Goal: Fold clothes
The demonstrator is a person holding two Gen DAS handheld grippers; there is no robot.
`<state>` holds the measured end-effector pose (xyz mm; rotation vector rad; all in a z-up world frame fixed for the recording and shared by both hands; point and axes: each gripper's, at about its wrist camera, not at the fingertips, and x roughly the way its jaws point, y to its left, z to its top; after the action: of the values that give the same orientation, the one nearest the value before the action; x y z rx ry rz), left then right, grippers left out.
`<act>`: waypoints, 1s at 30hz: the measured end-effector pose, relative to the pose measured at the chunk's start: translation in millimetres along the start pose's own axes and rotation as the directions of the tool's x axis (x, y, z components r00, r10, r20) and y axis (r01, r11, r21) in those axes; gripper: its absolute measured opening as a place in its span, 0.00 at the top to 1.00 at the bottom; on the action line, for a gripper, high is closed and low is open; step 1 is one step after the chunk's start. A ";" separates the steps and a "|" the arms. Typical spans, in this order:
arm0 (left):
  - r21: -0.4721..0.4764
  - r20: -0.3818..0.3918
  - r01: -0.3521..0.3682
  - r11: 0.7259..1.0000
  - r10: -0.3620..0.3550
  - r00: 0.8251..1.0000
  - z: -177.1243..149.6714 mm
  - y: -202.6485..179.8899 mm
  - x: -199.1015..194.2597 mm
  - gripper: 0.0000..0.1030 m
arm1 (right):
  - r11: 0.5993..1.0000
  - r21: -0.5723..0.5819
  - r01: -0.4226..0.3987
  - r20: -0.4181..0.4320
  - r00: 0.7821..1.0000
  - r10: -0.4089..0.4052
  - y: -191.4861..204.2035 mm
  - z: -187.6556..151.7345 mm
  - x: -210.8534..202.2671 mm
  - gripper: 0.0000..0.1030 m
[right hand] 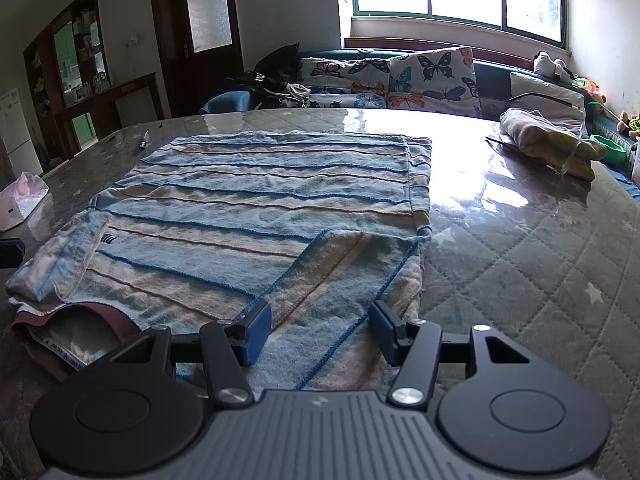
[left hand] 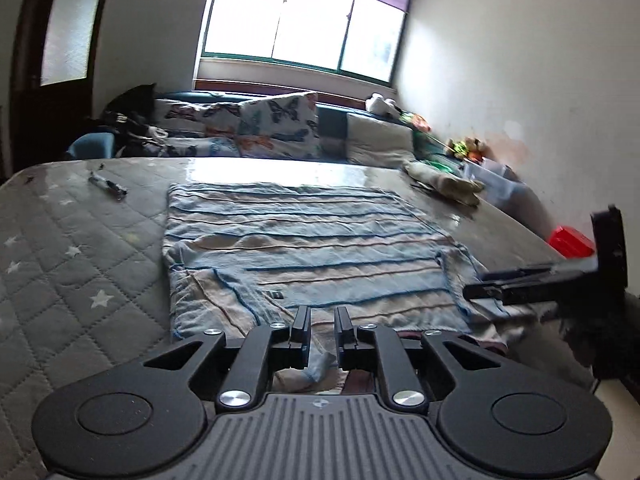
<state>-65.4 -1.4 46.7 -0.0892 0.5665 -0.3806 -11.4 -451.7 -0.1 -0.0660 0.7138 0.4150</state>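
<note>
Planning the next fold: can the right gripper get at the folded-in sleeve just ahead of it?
Probably yes. The right gripper is open, and the folded-in sleeve lies flat on the striped shirt directly between and ahead of its fingers. Nothing lies on top of it, and the left gripper is off to the side.
</note>
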 end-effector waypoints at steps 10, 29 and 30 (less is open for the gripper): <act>0.013 -0.052 -0.126 0.992 0.126 0.991 11.8 37.0 34.0 0.88 | 1.000 0.007 0.000 0.004 1.000 0.000 -0.5 -0.6 0.2 0.45; 0.080 -0.118 -0.191 0.978 0.199 0.973 22.9 64.3 70.8 0.87 | 1.000 0.012 0.002 0.001 1.000 -0.002 1.4 0.4 1.4 0.41; 0.086 -0.124 -0.188 0.978 0.197 0.972 19.7 63.3 71.4 0.87 | 1.000 0.013 0.002 0.001 1.000 -0.002 1.5 0.2 1.0 0.41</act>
<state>21.4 30.1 15.3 0.0624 0.6855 -0.2186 -11.1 -449.9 -0.5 -0.0548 0.7157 0.4082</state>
